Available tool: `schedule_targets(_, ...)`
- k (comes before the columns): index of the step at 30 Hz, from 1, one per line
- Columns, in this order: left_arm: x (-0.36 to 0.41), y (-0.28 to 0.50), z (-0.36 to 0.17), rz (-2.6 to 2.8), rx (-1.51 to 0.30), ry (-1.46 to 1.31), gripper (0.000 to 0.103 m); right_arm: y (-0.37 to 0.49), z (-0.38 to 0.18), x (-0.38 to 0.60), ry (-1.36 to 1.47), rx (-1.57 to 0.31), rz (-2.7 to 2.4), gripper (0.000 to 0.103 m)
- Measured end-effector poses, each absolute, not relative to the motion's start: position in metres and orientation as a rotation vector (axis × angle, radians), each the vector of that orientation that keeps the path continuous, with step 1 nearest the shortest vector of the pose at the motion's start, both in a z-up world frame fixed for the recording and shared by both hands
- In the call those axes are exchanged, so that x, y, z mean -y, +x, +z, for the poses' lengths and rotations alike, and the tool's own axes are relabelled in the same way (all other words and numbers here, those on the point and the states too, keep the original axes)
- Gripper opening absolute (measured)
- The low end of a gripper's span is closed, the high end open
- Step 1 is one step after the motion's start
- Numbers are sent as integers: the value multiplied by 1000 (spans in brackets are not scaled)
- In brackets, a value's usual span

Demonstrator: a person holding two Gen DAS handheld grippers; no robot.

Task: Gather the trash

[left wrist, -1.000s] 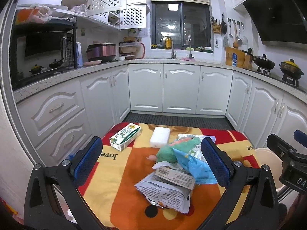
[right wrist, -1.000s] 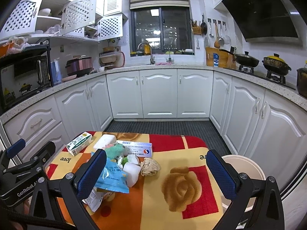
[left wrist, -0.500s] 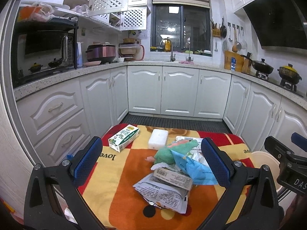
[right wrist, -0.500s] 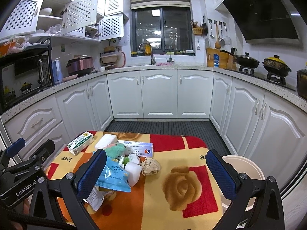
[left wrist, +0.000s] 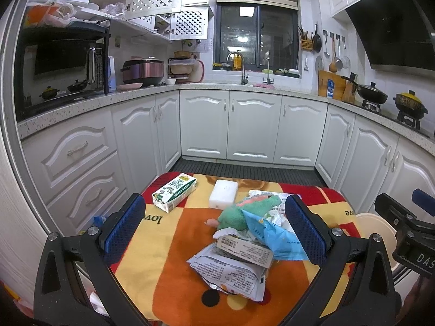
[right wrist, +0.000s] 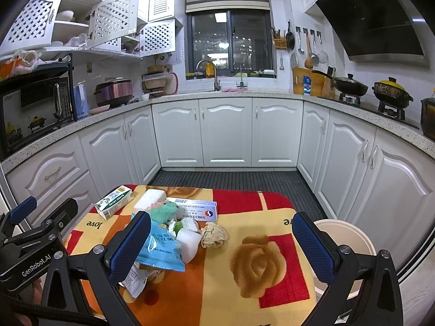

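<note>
2 grippers, left (left wrist: 214, 228) and right (right wrist: 221, 240), hover with jaws wide and empty over a table (right wrist: 269, 293). Trash pile (left wrist: 244, 241) (wrappers, boxes, tissue) sits untouched; bin (right wrist: 350, 233) stands beside. Likely next: lower and pinch 1 piece.

We see the trash heap (left wrist: 244, 233) at the surface's (left wrist: 168, 269) centre — carton (left wrist: 174, 195) at ten o'clock, bin (right wrist: 345, 241) off the surface at three.

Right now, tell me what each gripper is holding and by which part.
Nothing is held. The left gripper and right gripper are both open above the trash pile.
</note>
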State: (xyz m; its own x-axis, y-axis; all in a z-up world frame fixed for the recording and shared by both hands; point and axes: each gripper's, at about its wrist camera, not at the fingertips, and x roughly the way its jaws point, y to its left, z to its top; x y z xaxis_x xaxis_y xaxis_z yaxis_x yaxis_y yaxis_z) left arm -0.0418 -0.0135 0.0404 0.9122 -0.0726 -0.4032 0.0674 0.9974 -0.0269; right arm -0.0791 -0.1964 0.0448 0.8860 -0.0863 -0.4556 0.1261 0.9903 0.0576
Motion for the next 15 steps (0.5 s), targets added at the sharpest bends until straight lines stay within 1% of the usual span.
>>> schedule_targets(15, 15, -42, 37, -79, -418, -12, 102, -75, 43, 198, 87, -487, -107, 103)
